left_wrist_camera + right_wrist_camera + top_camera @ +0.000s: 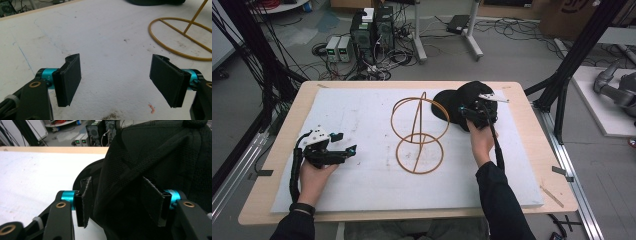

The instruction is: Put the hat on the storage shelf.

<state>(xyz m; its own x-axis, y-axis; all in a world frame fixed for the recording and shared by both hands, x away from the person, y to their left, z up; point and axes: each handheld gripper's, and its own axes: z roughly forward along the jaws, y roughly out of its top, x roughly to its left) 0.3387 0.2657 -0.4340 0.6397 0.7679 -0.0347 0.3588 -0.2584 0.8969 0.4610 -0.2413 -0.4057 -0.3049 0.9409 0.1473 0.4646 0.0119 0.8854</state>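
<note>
A pale wooden surface (532, 150) is covered almost wholly by a white, scuffed mat (362, 115). On the mat, a yellow wire stand (418, 132) is set near the middle, with a black cap (457, 102) just beside it at the far right.

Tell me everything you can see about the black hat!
The black hat is a soft cap of woven, mesh-like fabric with stitched seams and a curved brim that sticks out toward the wire stand. It sits near the far right part of the white mat, right beside the stand's top ring. The right tongs reach around a fold of its crown, one pad on each side; whether they squeeze it yet is hard to tell.
</note>
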